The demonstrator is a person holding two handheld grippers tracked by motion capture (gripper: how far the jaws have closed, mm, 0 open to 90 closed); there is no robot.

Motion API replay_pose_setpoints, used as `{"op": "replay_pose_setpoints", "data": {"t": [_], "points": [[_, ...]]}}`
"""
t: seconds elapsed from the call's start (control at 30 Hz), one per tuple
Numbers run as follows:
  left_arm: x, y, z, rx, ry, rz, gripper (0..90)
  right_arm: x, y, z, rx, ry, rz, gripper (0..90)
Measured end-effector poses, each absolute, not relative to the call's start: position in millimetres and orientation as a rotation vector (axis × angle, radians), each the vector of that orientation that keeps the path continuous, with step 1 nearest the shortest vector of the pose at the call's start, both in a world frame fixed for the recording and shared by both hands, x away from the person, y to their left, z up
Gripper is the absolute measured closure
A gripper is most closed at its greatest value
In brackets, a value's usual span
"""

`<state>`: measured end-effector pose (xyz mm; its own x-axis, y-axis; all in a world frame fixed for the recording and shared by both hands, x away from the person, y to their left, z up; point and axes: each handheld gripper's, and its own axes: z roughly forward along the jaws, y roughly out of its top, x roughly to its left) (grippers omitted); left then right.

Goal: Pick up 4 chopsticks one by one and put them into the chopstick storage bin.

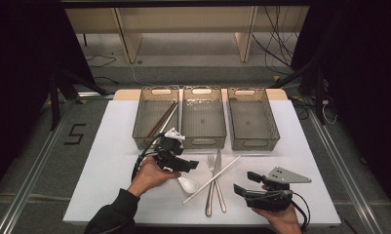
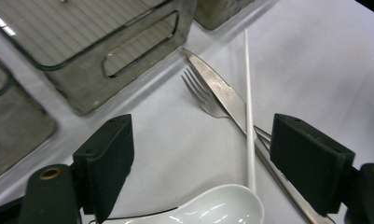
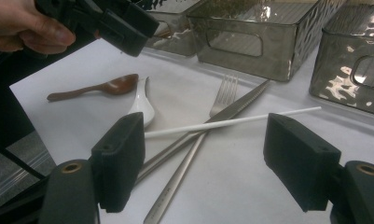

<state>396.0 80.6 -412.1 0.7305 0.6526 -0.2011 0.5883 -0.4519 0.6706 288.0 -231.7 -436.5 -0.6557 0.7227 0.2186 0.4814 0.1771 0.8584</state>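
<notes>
The left gripper (image 2: 201, 163) hung with jaws apart directly above the glossy white ceramic soup spoon (image 2: 212, 207), its bowl between them. The nearer hand was that one; the right gripper (image 3: 217, 163), jaws also parted, sat farther off.

My tabletop (image 1: 115, 146), white: three bins (image 1: 203, 122) at the rear; fork (image 1: 211, 185), knife (image 1: 219, 180), white chopstick (image 1: 212, 179), white spoon (image 1: 188, 184), brown spoon (image 3: 96, 89) in front.

White stick (image 1: 212, 180) crosses fork (image 1: 210, 185) and knife (image 1: 219, 181) — bare table right
</notes>
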Motion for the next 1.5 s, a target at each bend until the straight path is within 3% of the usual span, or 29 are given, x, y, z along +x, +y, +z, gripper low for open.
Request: {"op": "replay_pose_setpoints", "data": {"t": [0.63,1.23,1.5], "points": [[381.4,38.4,-435.4,2.361,0.855,0.031,26.0,287.6,-231.0,-437.5,1.153,2.223,1.46,30.1],[380.8,21.6,-454.4,2.481,0.843,-0.073,60.0,288.0,-229.2,-439.4,1.15,2.235,1.454,30.2],[380.4,16.3,-461.8,2.527,0.846,-0.089,66.7,288.0,-229.1,-439.6,1.148,2.238,1.451,30.2]]}}
